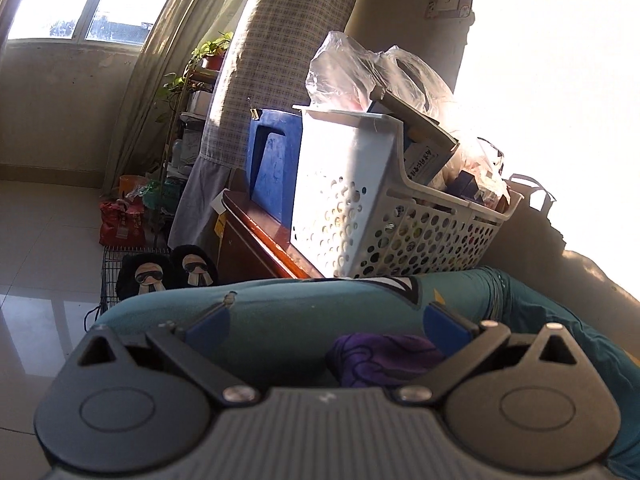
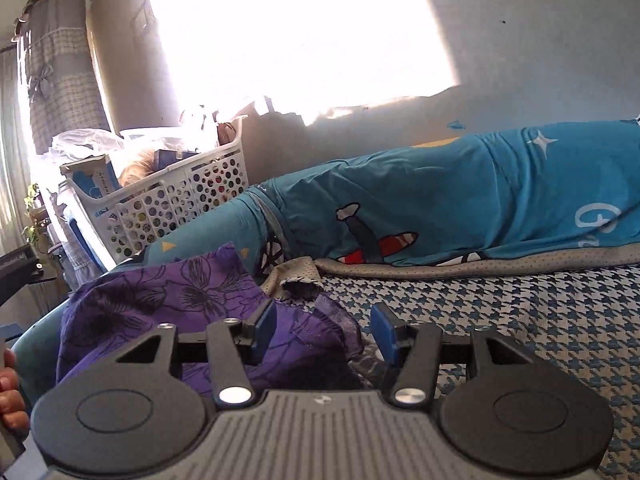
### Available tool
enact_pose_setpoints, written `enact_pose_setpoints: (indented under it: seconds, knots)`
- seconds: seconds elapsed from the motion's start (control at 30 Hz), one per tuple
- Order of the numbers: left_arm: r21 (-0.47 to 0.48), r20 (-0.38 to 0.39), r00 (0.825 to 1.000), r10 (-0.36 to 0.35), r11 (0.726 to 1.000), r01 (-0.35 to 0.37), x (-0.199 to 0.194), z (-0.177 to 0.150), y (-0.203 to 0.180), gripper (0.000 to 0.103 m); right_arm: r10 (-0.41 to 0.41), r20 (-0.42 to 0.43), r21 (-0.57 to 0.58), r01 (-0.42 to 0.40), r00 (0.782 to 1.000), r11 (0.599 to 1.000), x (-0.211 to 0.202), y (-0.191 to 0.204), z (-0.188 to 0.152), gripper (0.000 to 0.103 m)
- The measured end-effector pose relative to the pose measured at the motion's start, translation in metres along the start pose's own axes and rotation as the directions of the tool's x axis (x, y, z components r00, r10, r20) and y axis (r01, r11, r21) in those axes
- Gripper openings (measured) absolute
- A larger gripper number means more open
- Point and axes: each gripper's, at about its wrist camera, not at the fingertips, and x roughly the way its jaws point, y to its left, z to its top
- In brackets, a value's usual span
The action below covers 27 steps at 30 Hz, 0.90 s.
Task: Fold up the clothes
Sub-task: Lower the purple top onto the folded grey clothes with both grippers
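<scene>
Purple cloth (image 2: 160, 304) btwn open R claw (image 2: 324, 330)

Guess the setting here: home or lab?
Most likely a home bedroom: a teal quilt lies on a houndstooth bed cover, a white basket of household clutter stands beside it, and slippers sit on the tiled floor.

Most of the purple garment (image 1: 384, 354) lies hidden behind the left gripper's body in the left wrist view; only a crumpled corner shows. In the right wrist view its near edge disappears under the right gripper (image 2: 324, 330). Left of the garment, a hand (image 2: 10, 394) is cut off by the frame edge. Beyond the garment, the white basket (image 2: 176, 200) holds contents too glare-washed to identify, and the teal quilt (image 2: 460, 192) runs out of frame.
</scene>
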Motion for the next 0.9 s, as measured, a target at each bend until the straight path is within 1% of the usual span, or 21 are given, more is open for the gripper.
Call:
enact_pose_setpoints:
  seconds: [0.1,0.17,0.2,0.27,0.3,0.37,0.47,0.53,0.57,0.63,0.7,0.77,0.83,0.9]
  knots:
    - [0.056,-0.022,1.000,0.002,0.998,-0.001,0.010,-0.011,-0.011,0.103,0.103,-0.005,-0.085,-0.103,0.995,0.991,-0.005,0.022,-0.004,0.051]
    - [0.094,-0.046,0.999,0.011,0.996,-0.006,0.020,-0.020,-0.015,0.103,0.127,-0.040,-0.133,-0.131,0.991,0.982,0.004,0.036,-0.011,0.051]
    - [0.103,-0.057,0.998,0.026,0.994,-0.020,0.026,-0.025,-0.015,0.103,0.133,-0.061,-0.154,-0.141,0.989,0.978,0.010,0.043,-0.015,0.051]
    - [0.107,-0.083,0.995,0.051,0.993,-0.042,0.037,-0.034,-0.012,0.103,0.117,-0.096,-0.179,-0.133,0.988,0.975,0.027,0.047,-0.023,0.050]
    - [0.108,-0.082,0.995,0.050,0.993,-0.041,0.039,-0.037,-0.009,0.103,0.109,-0.113,-0.182,-0.129,0.988,0.975,0.036,0.048,-0.027,0.050]
    - [0.143,-0.072,0.995,0.067,0.988,-0.056,0.040,-0.041,-0.014,0.103,0.089,-0.146,-0.164,-0.112,0.985,0.980,0.055,0.048,-0.031,0.050]
    - [0.184,-0.061,0.993,0.097,0.979,-0.084,0.043,-0.045,-0.021,0.103,0.063,-0.158,-0.167,-0.089,0.985,0.982,0.074,0.049,-0.032,0.050]
    - [0.184,-0.069,0.992,0.106,0.979,-0.091,0.043,-0.043,-0.023,0.103,0.055,-0.164,-0.171,-0.084,0.985,0.982,0.078,0.048,-0.030,0.050]
    - [0.172,-0.076,0.992,0.098,0.982,-0.083,0.043,-0.041,-0.021,0.103,0.053,-0.166,-0.172,-0.082,0.985,0.982,0.079,0.048,-0.029,0.050]
    - [0.143,-0.087,0.994,0.070,0.988,-0.057,0.040,-0.035,-0.016,0.103,0.061,-0.153,-0.150,-0.084,0.986,0.985,0.070,0.046,-0.023,0.050]
    - [0.146,-0.080,0.994,0.068,0.988,-0.056,0.033,-0.029,-0.014,0.103,0.075,-0.133,-0.125,-0.092,0.988,0.988,0.057,0.044,-0.017,0.050]
    - [0.160,-0.063,0.996,0.062,0.986,-0.052,0.020,-0.024,-0.013,0.103,0.099,-0.106,-0.111,-0.110,0.989,0.988,0.040,0.044,-0.012,0.050]
    - [0.136,-0.054,0.998,0.026,0.991,-0.019,0.007,-0.018,-0.010,0.103,0.128,-0.094,-0.115,-0.139,0.987,0.984,0.024,0.048,-0.009,0.050]
    - [0.124,-0.052,0.999,0.008,0.992,-0.001,-0.004,-0.017,-0.008,0.103,0.161,-0.094,-0.129,-0.173,0.982,0.977,0.011,0.055,-0.010,0.050]
